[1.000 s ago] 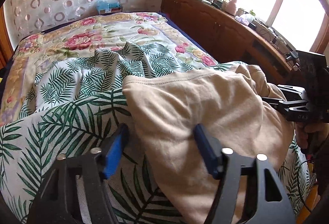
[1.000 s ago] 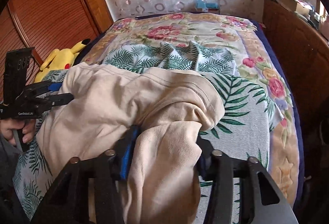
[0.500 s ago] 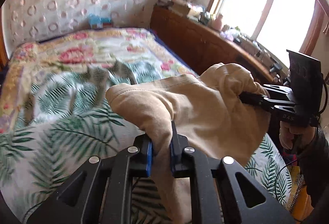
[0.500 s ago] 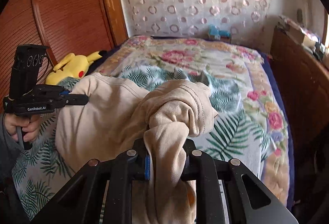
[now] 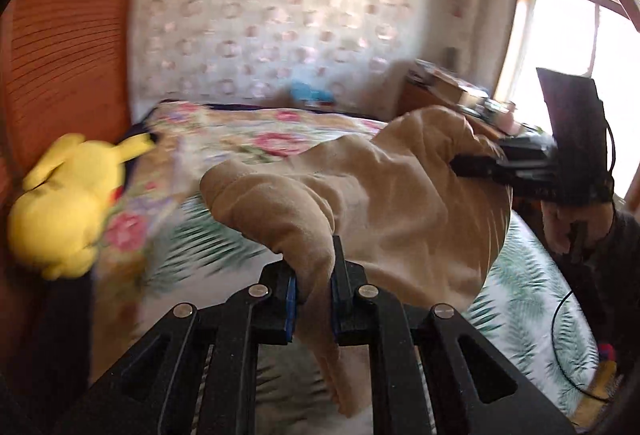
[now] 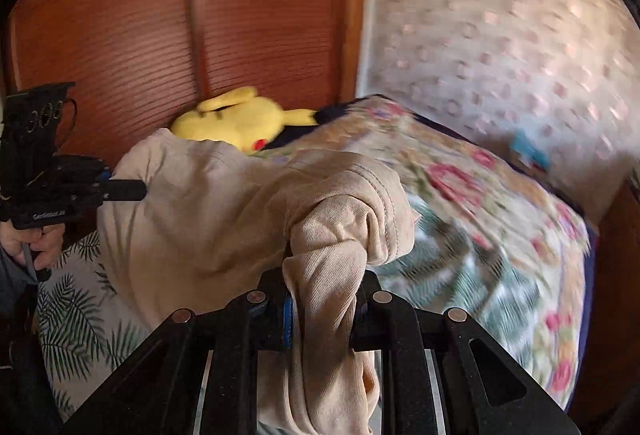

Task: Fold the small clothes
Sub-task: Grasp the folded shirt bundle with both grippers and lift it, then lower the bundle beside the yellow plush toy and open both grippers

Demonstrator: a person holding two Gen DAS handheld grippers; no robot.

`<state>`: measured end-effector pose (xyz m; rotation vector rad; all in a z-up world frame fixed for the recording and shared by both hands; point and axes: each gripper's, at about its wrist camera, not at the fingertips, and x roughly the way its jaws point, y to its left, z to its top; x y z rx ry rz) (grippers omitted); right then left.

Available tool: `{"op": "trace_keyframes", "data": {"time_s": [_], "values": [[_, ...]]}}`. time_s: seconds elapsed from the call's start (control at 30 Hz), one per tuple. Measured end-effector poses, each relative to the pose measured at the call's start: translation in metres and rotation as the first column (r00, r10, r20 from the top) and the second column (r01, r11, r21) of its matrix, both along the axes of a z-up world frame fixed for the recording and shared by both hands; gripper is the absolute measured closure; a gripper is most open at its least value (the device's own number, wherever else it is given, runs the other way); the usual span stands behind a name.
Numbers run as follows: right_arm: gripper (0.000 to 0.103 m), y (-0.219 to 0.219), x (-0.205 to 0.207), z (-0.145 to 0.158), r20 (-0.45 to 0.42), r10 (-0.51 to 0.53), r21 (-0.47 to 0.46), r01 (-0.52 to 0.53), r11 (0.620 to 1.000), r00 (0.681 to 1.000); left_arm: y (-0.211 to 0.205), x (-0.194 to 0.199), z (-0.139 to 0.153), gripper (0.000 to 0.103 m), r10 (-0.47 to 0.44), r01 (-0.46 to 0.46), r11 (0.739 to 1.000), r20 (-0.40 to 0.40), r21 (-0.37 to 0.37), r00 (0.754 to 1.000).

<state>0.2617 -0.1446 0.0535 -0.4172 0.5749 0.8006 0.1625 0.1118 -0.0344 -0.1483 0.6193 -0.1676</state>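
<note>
Above floral bed (image 6: 500,195), left gripper (image 5: 313,293) and right gripper (image 6: 320,309) clench beige garment (image 6: 224,211); labels unreadable.

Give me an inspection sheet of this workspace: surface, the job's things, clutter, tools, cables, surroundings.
Surface: bed with floral cover and a palm-leaf sheet on top.
Job's things: one beige garment, lifted and stretched between both tools.
Clutter: yellow plush toy at the bed's edge by the wooden doors; small blue item at the far end, blurred.
Tools: left tool shut on a garment corner; right tool shut on a bunched corner.
Cables: black cable below the right tool.
Surroundings: wooden louvred doors, patterned curtain, window.
</note>
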Motion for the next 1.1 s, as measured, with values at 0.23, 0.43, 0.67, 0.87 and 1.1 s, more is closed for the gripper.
{"op": "trace_keyframes", "data": {"time_s": [0.23, 0.43, 0.67, 0.87, 1.1], "values": [[0.084, 0.133, 0.027, -0.018, 0.025, 0.190, -0.141, -0.185, 0.973, 0.981, 0.059, -0.027, -0.040, 0.090, 0.183, -0.183, 0.983, -0.059, 0.003, 0.981], [0.084, 0.217, 0.051, -0.036, 0.041, 0.285, -0.217, -0.270, 0.938, 0.958, 0.078, -0.037, -0.069, 0.089, 0.276, -0.280, 0.960, -0.113, -0.020, 0.955], [0.079, 0.246, 0.078, -0.050, 0.025, 0.310, -0.199, -0.299, 0.933, 0.950, 0.090, -0.046, -0.086, 0.087, 0.323, -0.330, 0.944, -0.170, -0.012, 0.931], [0.055, 0.250, 0.094, -0.061, 0.023, 0.180, -0.199, -0.172, 0.965, 0.983, 0.092, -0.058, -0.082, 0.065, 0.335, -0.336, 0.942, -0.128, 0.008, 0.934], [0.055, 0.221, 0.095, -0.069, -0.063, 0.080, -0.067, -0.084, 0.994, 0.995, 0.090, -0.068, -0.060, 0.018, 0.347, -0.346, 0.937, -0.033, 0.044, 0.937]]}}
